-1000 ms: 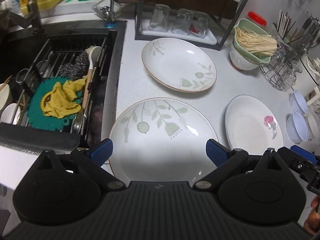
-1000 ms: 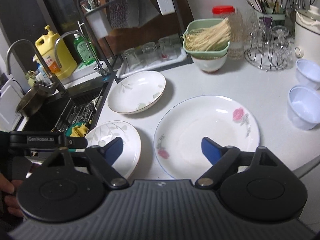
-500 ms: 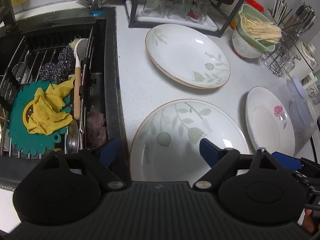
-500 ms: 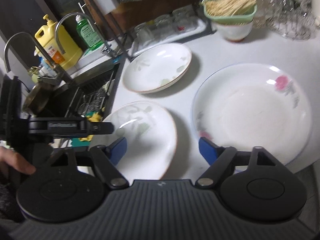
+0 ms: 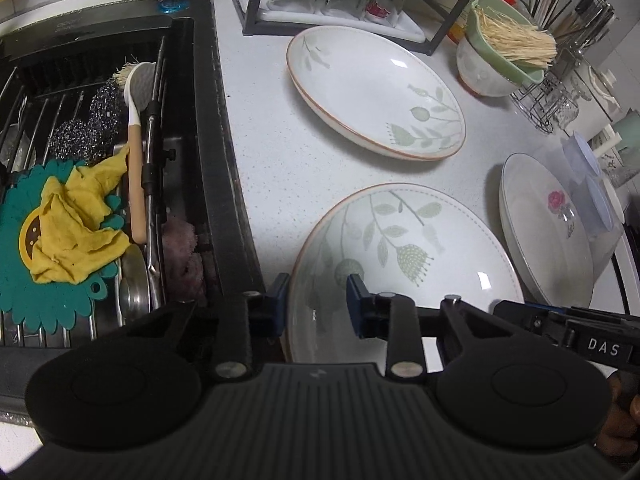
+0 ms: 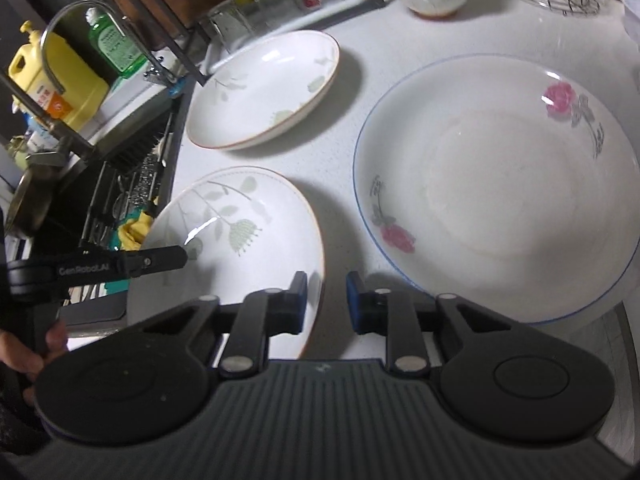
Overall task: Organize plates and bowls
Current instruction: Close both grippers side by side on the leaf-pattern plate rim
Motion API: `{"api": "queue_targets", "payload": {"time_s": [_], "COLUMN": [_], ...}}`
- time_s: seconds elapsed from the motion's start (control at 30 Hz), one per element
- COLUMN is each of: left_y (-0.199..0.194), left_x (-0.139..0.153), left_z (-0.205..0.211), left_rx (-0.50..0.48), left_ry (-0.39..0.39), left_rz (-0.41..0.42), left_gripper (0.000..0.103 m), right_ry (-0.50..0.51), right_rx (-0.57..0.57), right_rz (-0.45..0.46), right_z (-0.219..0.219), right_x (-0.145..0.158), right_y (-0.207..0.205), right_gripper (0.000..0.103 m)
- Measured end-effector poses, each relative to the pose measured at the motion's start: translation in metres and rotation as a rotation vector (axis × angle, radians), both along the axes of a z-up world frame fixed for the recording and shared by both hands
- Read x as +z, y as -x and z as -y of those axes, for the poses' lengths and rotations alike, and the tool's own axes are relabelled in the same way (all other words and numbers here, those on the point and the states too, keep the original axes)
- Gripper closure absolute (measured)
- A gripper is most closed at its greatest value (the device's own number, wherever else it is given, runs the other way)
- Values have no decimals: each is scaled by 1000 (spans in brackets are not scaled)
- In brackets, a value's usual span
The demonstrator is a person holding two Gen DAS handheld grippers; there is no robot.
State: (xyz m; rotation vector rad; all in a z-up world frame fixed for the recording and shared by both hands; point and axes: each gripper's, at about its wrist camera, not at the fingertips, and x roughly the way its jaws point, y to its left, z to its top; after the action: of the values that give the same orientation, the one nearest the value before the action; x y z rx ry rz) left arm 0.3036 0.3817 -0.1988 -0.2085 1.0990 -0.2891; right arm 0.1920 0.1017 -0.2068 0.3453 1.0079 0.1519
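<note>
While my left claw (image 5: 316, 300) closes, its fingers straddle the near-left rim of the leaf plate (image 5: 404, 256), one pad outside, one inside over the well; I cannot tell that the pads press yet. This plate sits near on the counter (image 5: 264, 148), just right of the sink (image 5: 100, 184). A second leaf plate (image 5: 372, 88) lies farther off, the rose plate (image 5: 544, 224) to the right, a bowl (image 5: 484, 72) at the far right.

From my right wrist, the right claw (image 6: 326, 300) is also closing, and narrow by now. Its left finger sits over the leaf plate's (image 6: 240, 236) near-right edge, the right finger over the bare counter between it and the rose plate (image 6: 496, 184). The rim looks to lie in the gap, though contact is unclear. My left claw (image 6: 176, 258) shows over the plate's left side.

To do this well, I judge both claws should seat deep on opposite rims, close evenly, then lift level so the plate does not tip or slide.
</note>
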Motion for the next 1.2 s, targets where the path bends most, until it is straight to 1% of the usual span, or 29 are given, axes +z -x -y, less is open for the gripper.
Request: {"api": "queue_targets", "payload": {"time_s": [0.1,0.17,0.3,0.43,0.5,0.67,0.8,0.9,1.03,1.2], "left_y": [-4,-6,-10,-11,-12,-12,-14,-18,-27,-42], "left_x": [-2,-2,-4,-2,2,24,41,52,69,72], "left_z": [-1,-2,-9,-12,-13,-6,8,23,52,88], "left_rx": [-13,-23,-20,-22,-14,-16,-3,20,21,18], "left_ry": [14,18,76,99,125,177,199,226,215,215], "left_rz": [-2,-3,-36,-63,-89,-93,-98,-110,-86,-85], "left_gripper": [71,71,71,71,71,71,71,70,70,70], "right_ry": [-18,-18,-16,-15,-18,-48,-43,-59,-85,-110], "right_rx": [10,2,-21,-22,-26,-69,-72,-86,-105,-94], "right_rz": [-8,-15,-8,9,15,24,45,53,69,91], "right_z": [-5,-9,-10,-12,-9,5,16,33,61,98], "right_x": [-4,-6,-5,3,8,25,44,56,66,71], "right_y": [0,-1,-1,1,3,5,6,4,-3,-17], "right_gripper": [84,83,83,83,83,83,83,83,83,83]}}
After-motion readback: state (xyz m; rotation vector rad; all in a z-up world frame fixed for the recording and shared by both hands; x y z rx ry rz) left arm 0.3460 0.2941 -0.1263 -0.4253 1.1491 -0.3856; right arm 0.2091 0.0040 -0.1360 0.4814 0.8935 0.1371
